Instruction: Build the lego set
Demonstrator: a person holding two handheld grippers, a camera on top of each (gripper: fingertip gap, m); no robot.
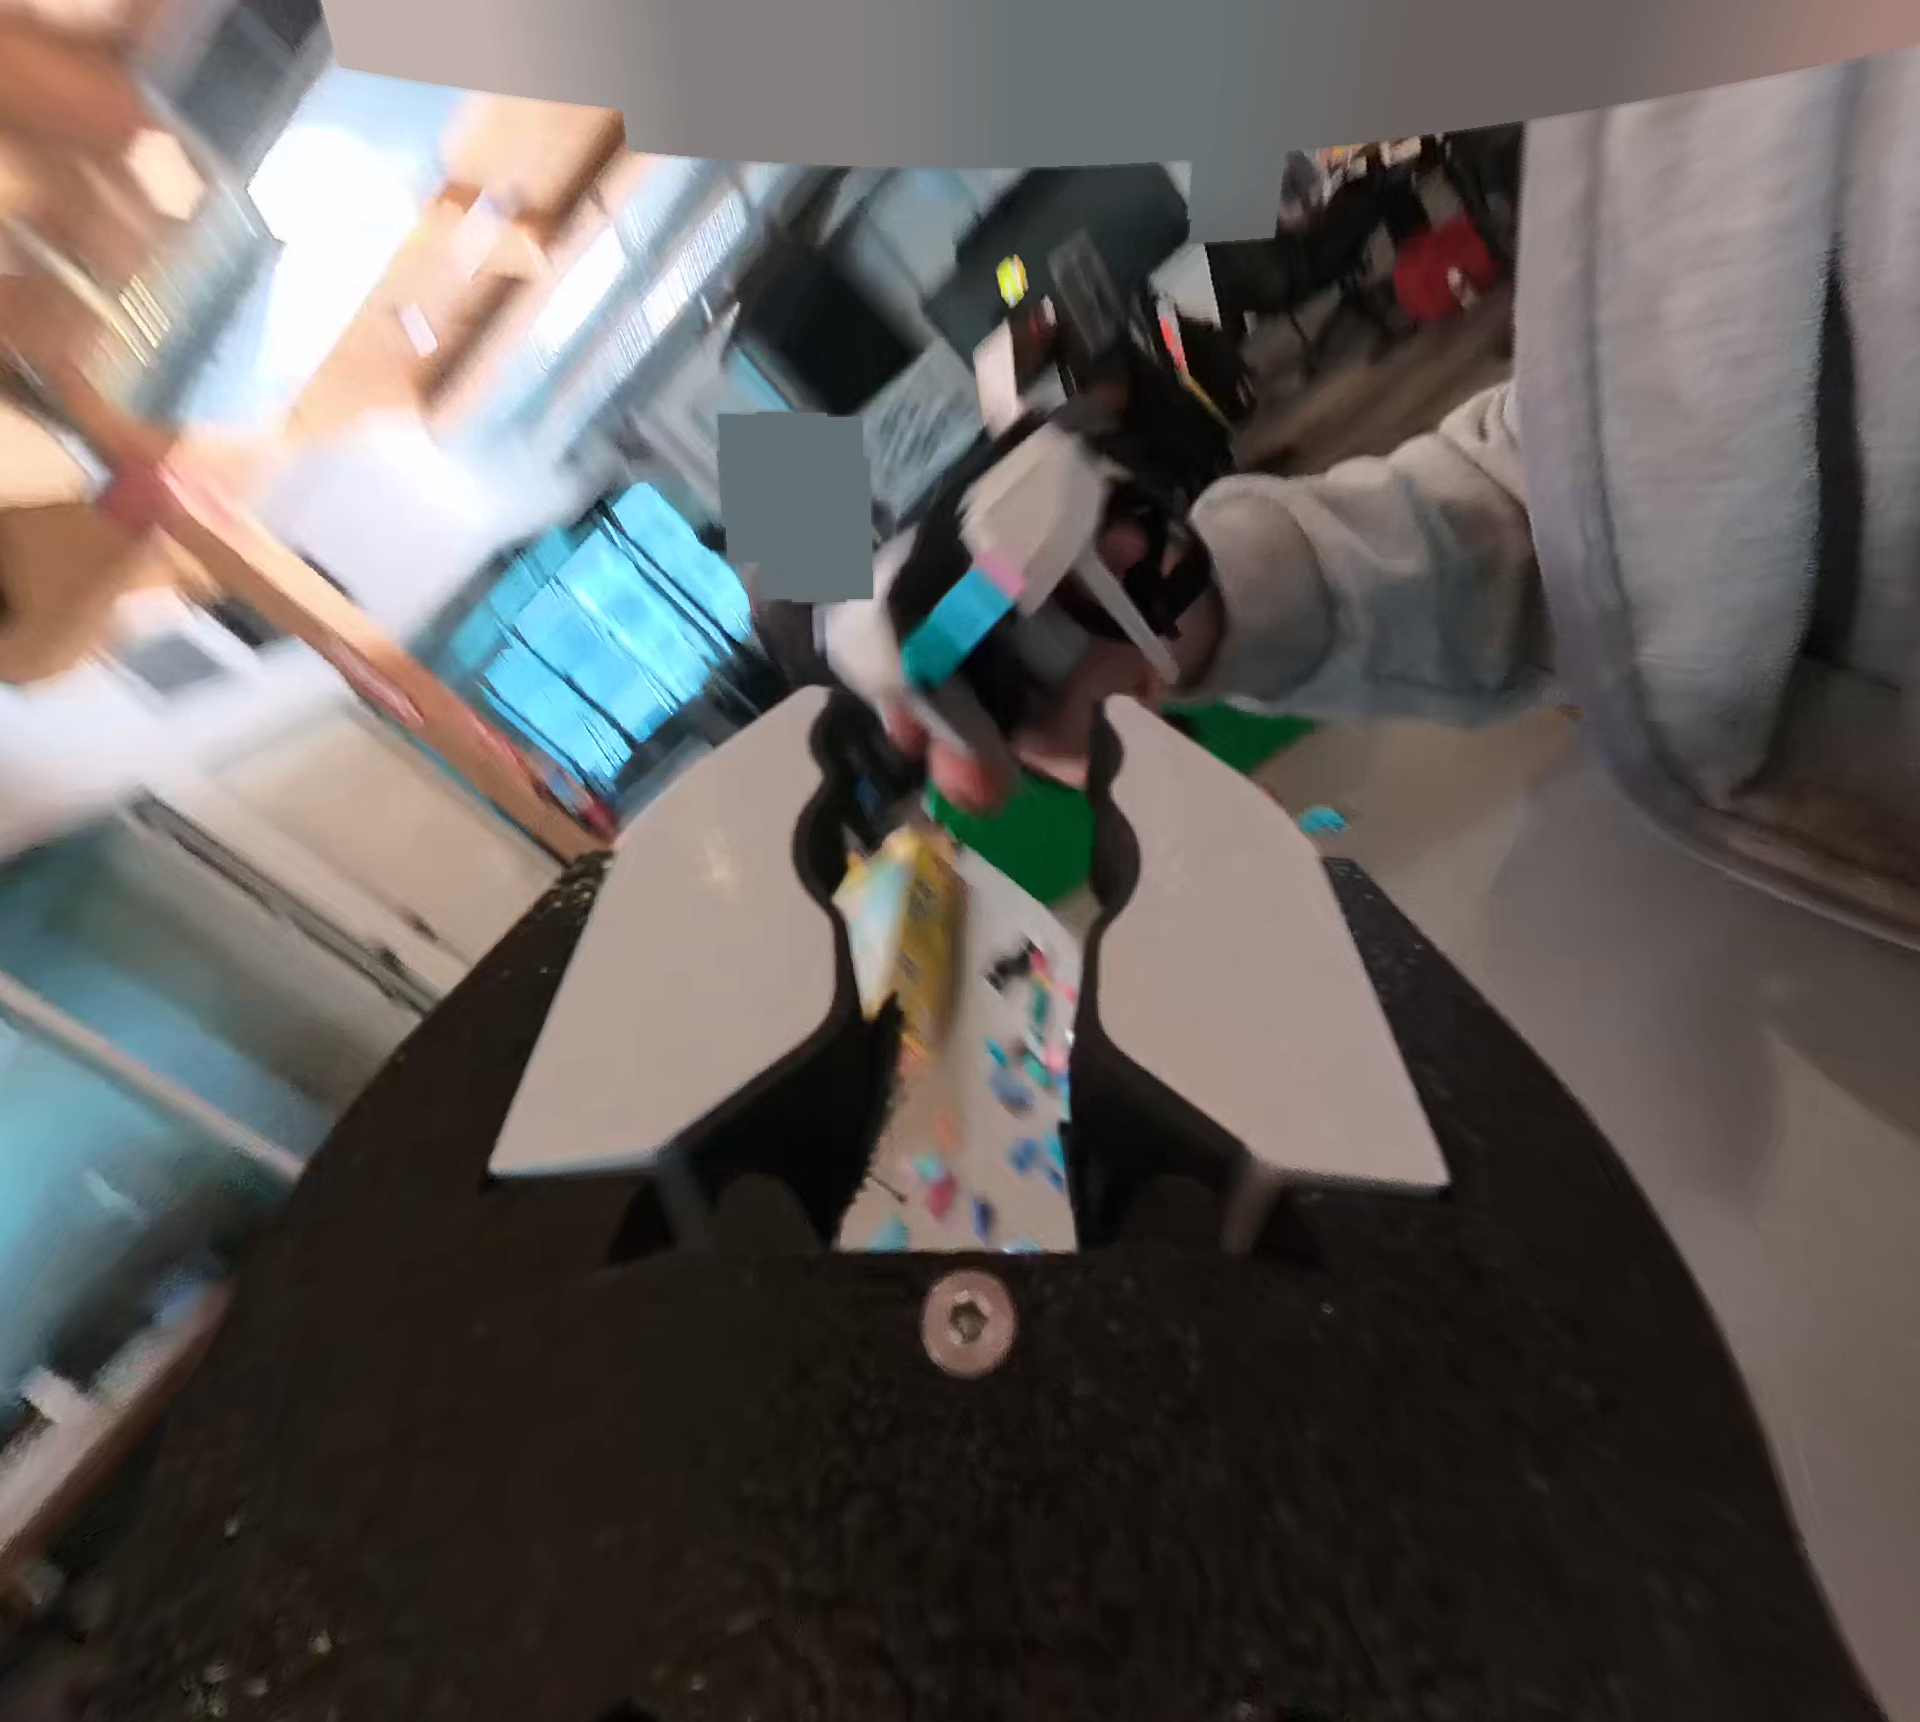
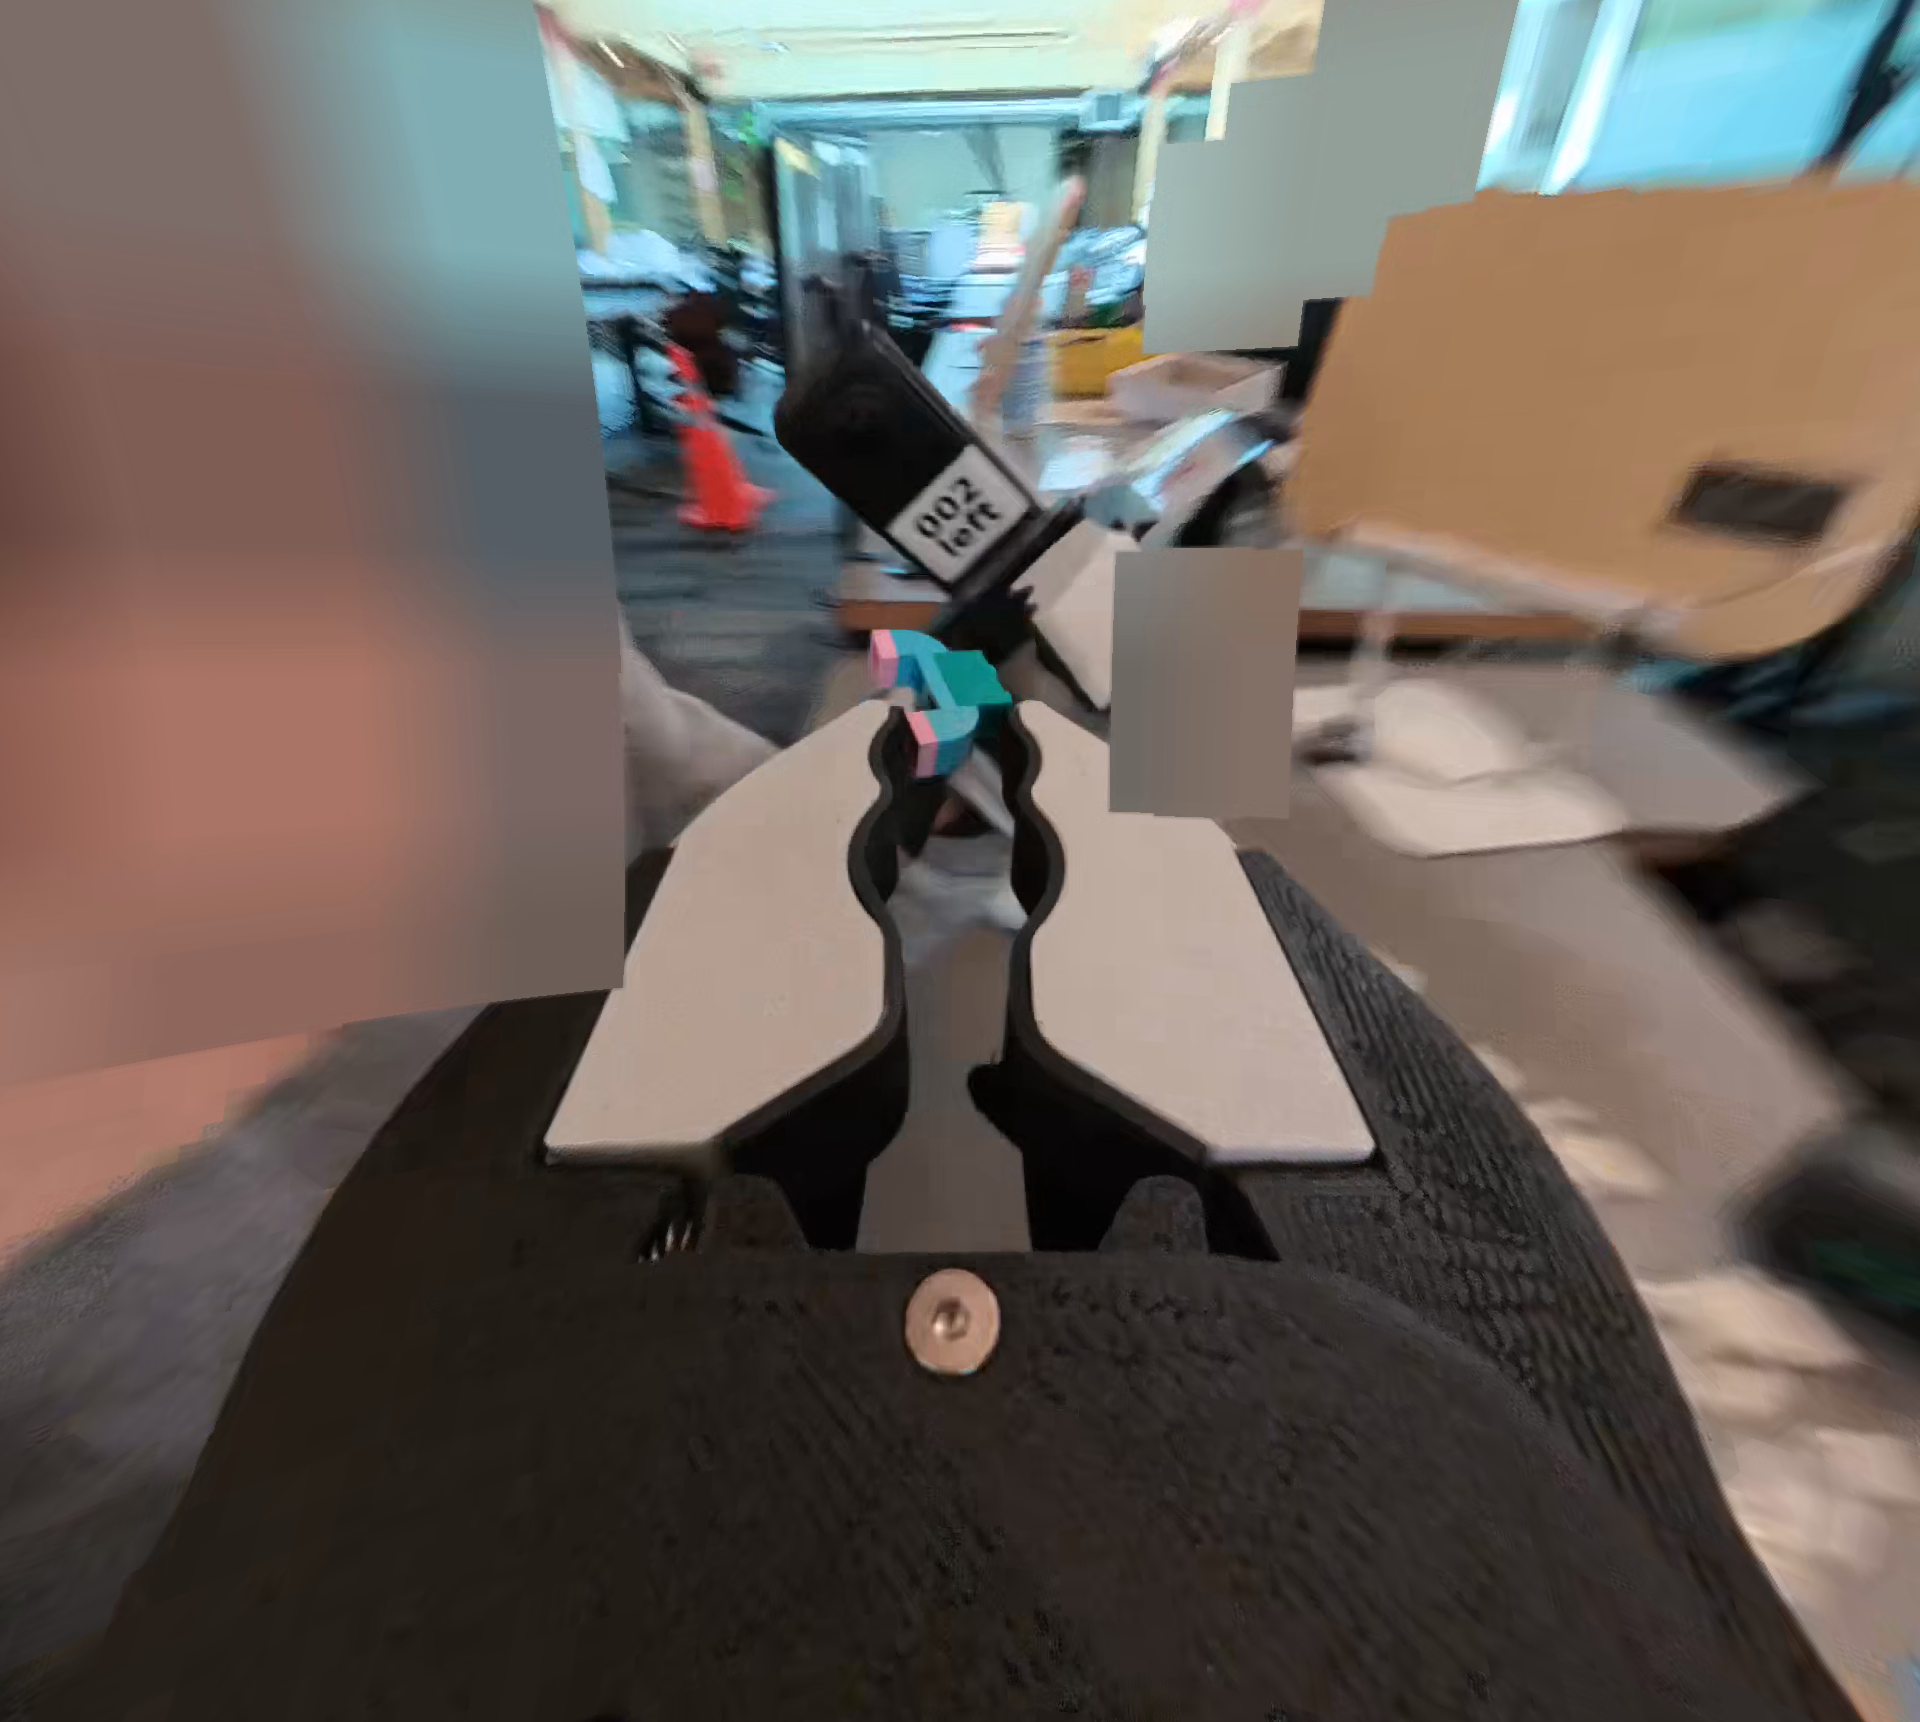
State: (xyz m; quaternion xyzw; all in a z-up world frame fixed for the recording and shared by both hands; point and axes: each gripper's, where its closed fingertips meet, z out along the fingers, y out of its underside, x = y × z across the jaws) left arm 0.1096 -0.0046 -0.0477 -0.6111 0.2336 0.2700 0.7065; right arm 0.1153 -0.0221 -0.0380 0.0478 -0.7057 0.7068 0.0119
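Left tool [image 1: 961,737]: jaws apart, nothing between them. Right tool [image 2: 954,727]: jaws narrowly apart; whether it holds the teal-and-pink lego assembly [image 2: 940,696] at its tips, cannot tell. Loose lego pieces [image 1: 1023,1122], yellow packet [image 1: 914,924], green baseplate [image 1: 1023,825]: on desk [image 1: 1403,893] below.

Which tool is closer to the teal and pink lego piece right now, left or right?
Right. The teal and pink lego piece sits at the right tool's tips, partly between them. The left tool faces it from the opposite side, open, tips just short of it.
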